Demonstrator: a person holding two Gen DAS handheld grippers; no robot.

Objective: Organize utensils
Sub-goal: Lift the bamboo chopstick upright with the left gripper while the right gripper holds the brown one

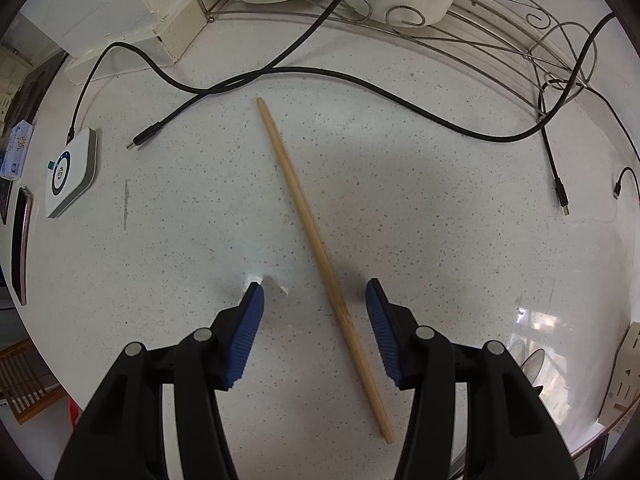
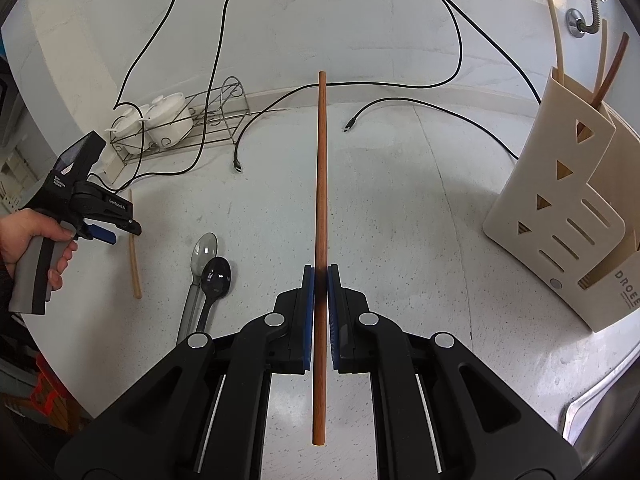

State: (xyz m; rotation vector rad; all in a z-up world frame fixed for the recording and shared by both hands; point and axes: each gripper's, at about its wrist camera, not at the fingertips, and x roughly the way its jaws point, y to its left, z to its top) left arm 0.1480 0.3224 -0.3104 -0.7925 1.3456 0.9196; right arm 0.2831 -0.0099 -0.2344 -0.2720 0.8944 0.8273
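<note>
A light wooden chopstick (image 1: 316, 248) lies on the white speckled counter, running diagonally between my left gripper's open fingers. My left gripper (image 1: 315, 292) is open and low over it, not touching. It also shows in the right wrist view (image 2: 108, 229), above the same chopstick (image 2: 134, 256). My right gripper (image 2: 320, 274) is shut on a dark brown chopstick (image 2: 321, 200), held above the counter and pointing forward. A cream utensil holder (image 2: 560, 216) with several chopsticks in it stands at the right. A grey spoon (image 2: 202, 264) and a black spoon (image 2: 214, 284) lie side by side on the counter.
A wire rack (image 1: 440, 20) with white bowls stands at the back, also in the right wrist view (image 2: 180, 124). Black cables (image 1: 320, 76) cross the counter. A white charger pad (image 1: 70, 172) and a phone (image 1: 22, 244) lie at the left. A sink edge (image 2: 592, 412) is at the lower right.
</note>
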